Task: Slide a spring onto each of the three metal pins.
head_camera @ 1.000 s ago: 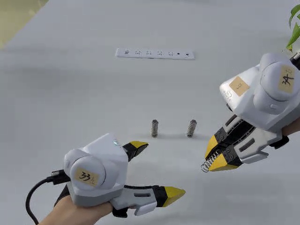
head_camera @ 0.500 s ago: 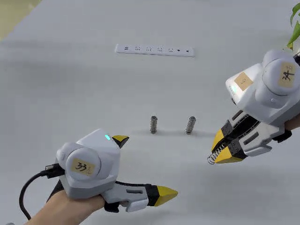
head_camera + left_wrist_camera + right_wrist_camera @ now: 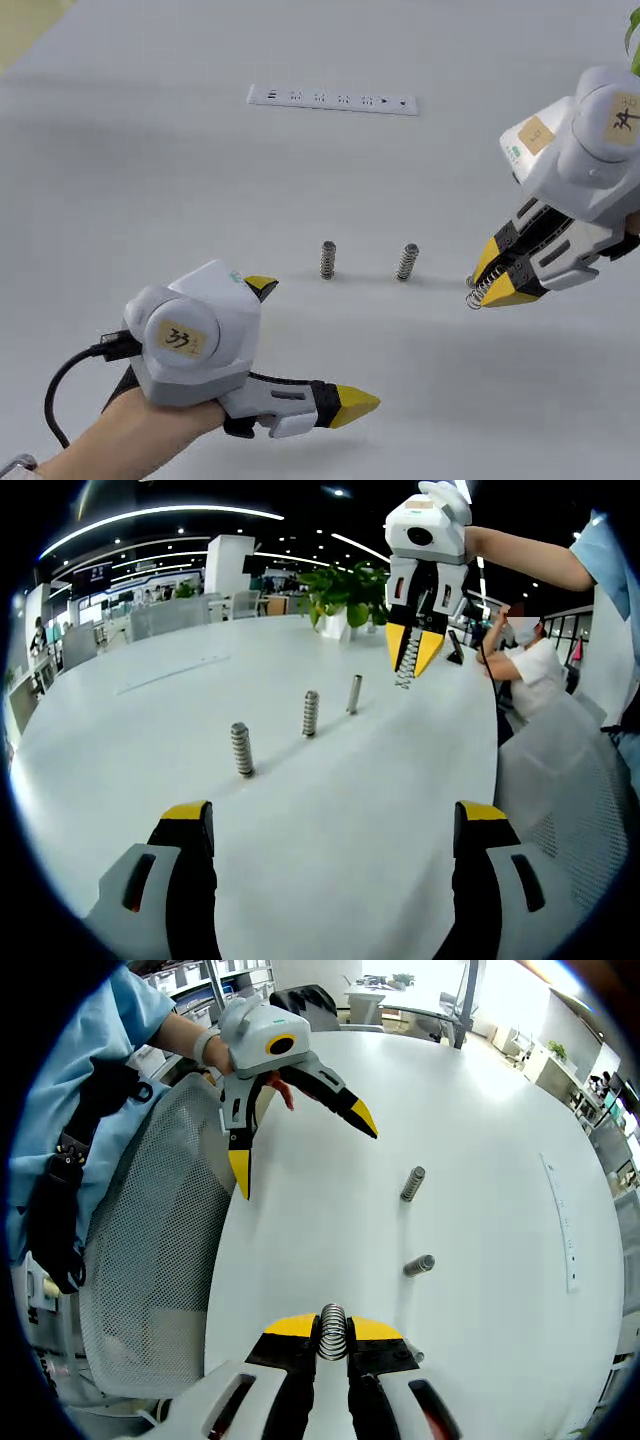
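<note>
Head view: right claw (image 3: 480, 292), clamping spring (image 3: 333, 1332), moved up-right toward bare pin (image 3: 354, 694); left claw (image 3: 326, 344) spread wide.

White hand-held grippers with black jaws and yellow tips

The left gripper (image 3: 311, 344) has a rounded white plastic shell and black jaw arms ending in pointed yellow tips. It carries a tan paper sticker (image 3: 181, 340) marked "33", and a black cable (image 3: 60, 385) loops from its near-left end. The right gripper (image 3: 478, 292) is built alike, with another tan sticker on its round cap (image 3: 625, 110). The person wears a light blue short sleeve (image 3: 130, 1010).
</note>
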A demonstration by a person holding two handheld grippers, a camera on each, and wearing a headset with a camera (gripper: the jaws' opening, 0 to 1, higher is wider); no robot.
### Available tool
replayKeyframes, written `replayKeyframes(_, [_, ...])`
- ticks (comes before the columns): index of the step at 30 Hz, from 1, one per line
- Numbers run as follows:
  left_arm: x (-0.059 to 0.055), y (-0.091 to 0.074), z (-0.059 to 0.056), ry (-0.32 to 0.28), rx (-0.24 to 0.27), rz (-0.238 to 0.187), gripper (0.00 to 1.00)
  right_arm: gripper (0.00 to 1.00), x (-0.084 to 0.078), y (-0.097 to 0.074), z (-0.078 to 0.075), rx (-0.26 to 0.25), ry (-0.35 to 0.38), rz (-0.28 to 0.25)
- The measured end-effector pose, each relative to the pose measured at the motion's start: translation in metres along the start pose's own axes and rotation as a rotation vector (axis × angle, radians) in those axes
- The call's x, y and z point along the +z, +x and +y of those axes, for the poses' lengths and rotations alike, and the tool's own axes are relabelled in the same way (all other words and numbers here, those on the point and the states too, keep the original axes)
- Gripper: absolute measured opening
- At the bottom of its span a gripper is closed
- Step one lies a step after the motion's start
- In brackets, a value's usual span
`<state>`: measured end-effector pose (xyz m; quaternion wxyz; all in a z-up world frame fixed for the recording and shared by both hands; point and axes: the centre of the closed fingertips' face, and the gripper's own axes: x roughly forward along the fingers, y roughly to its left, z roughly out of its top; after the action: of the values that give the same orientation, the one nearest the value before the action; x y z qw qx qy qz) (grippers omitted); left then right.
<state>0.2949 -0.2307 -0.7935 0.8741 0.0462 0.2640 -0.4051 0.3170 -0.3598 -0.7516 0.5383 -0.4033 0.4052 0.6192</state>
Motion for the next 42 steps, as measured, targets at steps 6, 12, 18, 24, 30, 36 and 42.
replayKeyframes(6, [-0.002,0.0,-0.001,-0.003,-0.005,0.002,0.99,0.08,-0.009,-0.006,-0.014,-0.025,-0.002,0.037])
replayKeyframes(12, [-0.005,0.0,0.0,-0.008,-0.003,0.005,0.98,0.08,-0.018,-0.009,-0.027,-0.047,-0.008,0.071])
replayKeyframes(18, [-0.006,-0.001,0.002,-0.011,-0.001,0.006,0.98,0.08,-0.026,-0.009,-0.037,-0.065,-0.01,0.097])
replayKeyframes(24, [-0.006,-0.001,0.005,-0.011,0.005,0.004,0.97,0.08,-0.035,-0.008,-0.048,-0.094,-0.038,0.139])
replayKeyframes(30, [-0.007,-0.001,0.007,-0.018,0.004,0.007,0.97,0.08,-0.043,-0.001,-0.058,-0.105,-0.053,0.174])
replayKeyframes(36, [-0.009,-0.001,0.006,-0.023,0.0,0.011,0.96,0.08,-0.044,0.003,-0.061,-0.102,-0.061,0.189])
replayKeyframes(42, [-0.013,-0.001,0.007,-0.032,-0.001,0.017,0.95,0.08,-0.047,0.005,-0.065,-0.097,-0.066,0.2])
